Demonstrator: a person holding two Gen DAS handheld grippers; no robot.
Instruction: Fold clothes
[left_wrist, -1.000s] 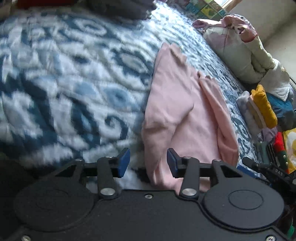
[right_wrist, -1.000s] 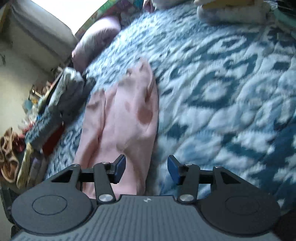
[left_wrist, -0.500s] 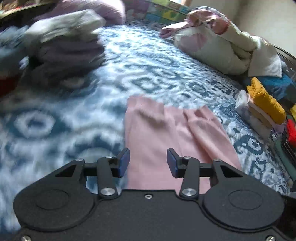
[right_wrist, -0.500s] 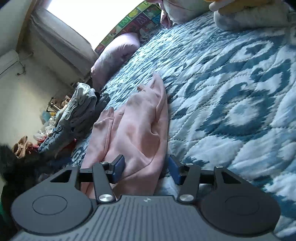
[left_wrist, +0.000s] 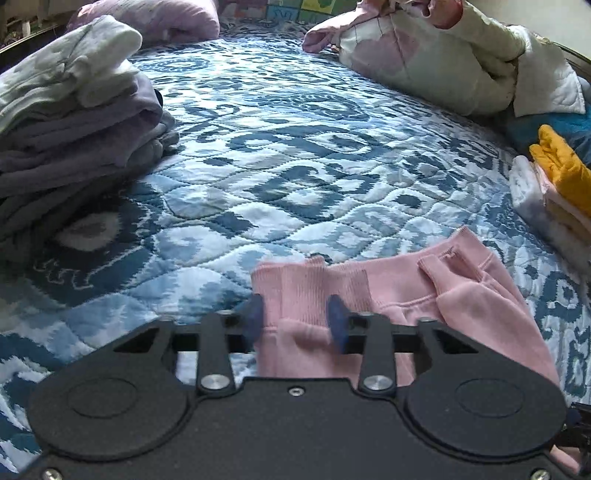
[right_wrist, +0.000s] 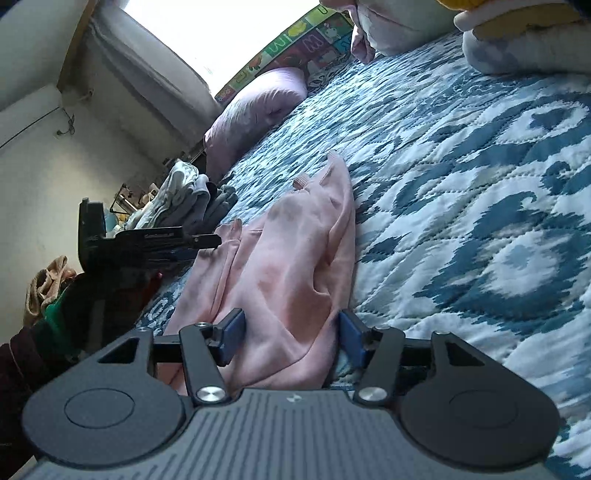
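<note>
A pink sweatshirt (left_wrist: 461, 295) lies flat on the blue and white quilt (left_wrist: 295, 147). My left gripper (left_wrist: 295, 321) is low over its ribbed hem (left_wrist: 306, 291); the jaws are closing, blurred, with the hem between the pads and no squeeze visible. In the right wrist view the same pink sweatshirt (right_wrist: 295, 258) runs away from me. My right gripper (right_wrist: 291, 338) straddles its near end with the jaws opening, and the fabric bulges between the blue pads (right_wrist: 232, 338). The left gripper (right_wrist: 210, 240) shows side-on at the garment's far left edge.
A stack of folded grey and lilac clothes (left_wrist: 74, 122) stands at the left. A heap of pale bedding (left_wrist: 424, 55) and a small stack topped with yellow cloth (left_wrist: 557, 173) line the right side. A lilac pillow (right_wrist: 258, 107) lies near the window.
My left gripper swung round to the sweatshirt's ribbed hem and its jaws began closing. The right gripper sank onto the other end and its jaws widened around the fabric.
</note>
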